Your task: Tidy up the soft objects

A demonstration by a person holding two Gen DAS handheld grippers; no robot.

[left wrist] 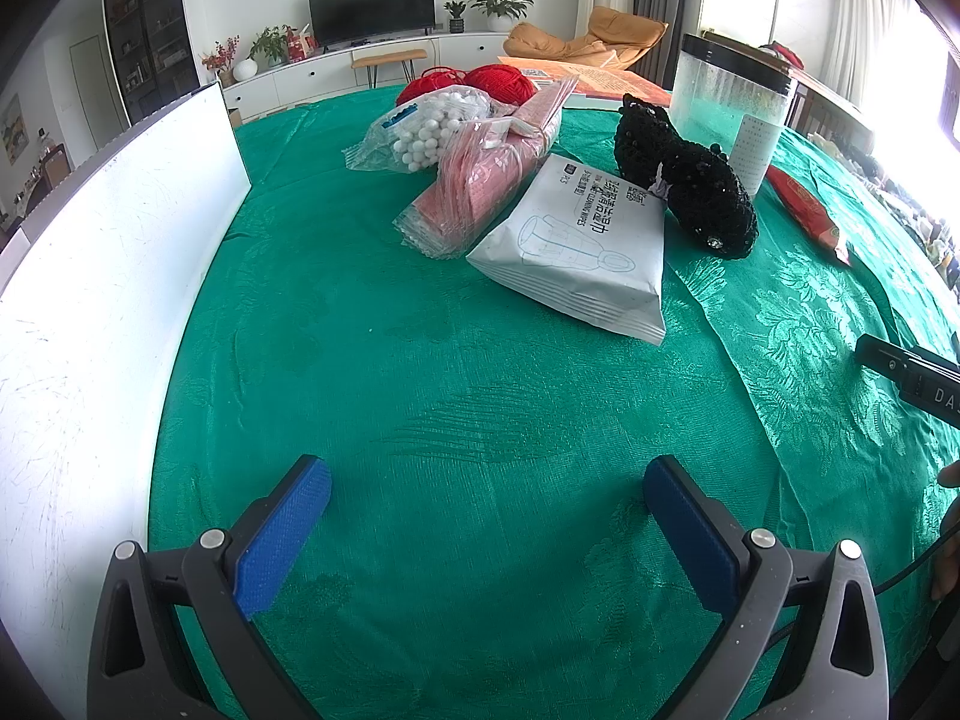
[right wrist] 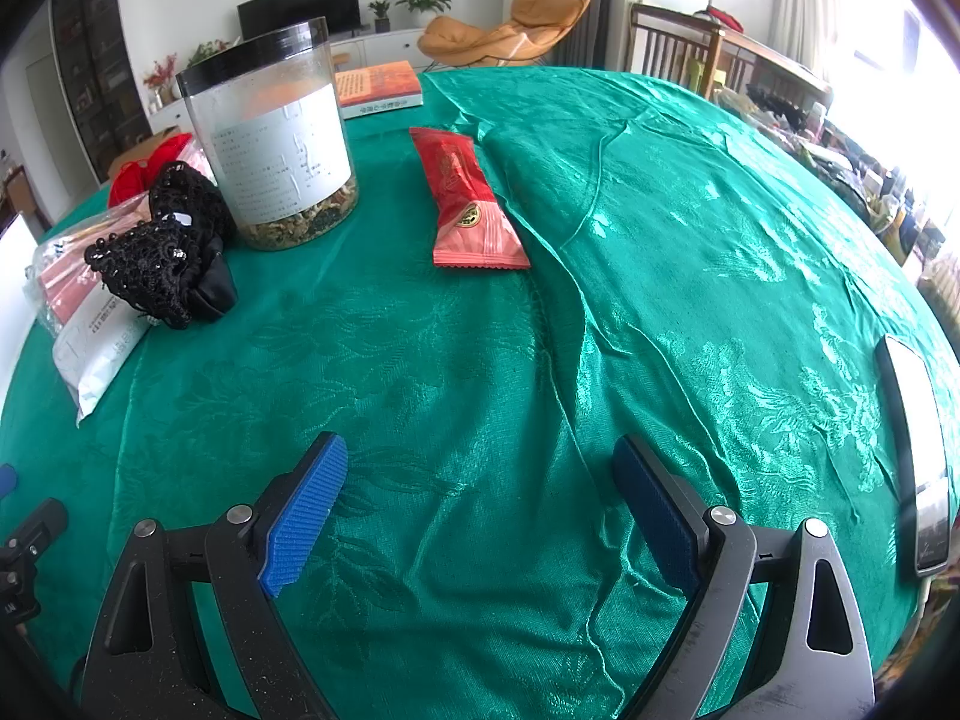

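Soft packets sit bunched toward the far left of the green tablecloth (left wrist: 480, 420): a white wipes pack (left wrist: 576, 246) nearest, a pink packet (left wrist: 480, 180) overlapping its far edge, a bag of white balls (left wrist: 420, 126) and red yarn (left wrist: 498, 81) behind. A black sequined pouch (left wrist: 690, 180) touches the wipes pack on the right and sits just beside the clear jar (right wrist: 276, 132). A red snack packet (right wrist: 468, 204) lies apart, right of the jar, along a raised fold in the cloth.

Both tongs hover over bare cloth. The left gripper (left wrist: 486, 516) has its blue pads spread wide and empty, a white board (left wrist: 120, 276) standing along its left. The right gripper (right wrist: 480, 498) is likewise spread and empty, with a phone (right wrist: 918, 456) near the table's right edge.
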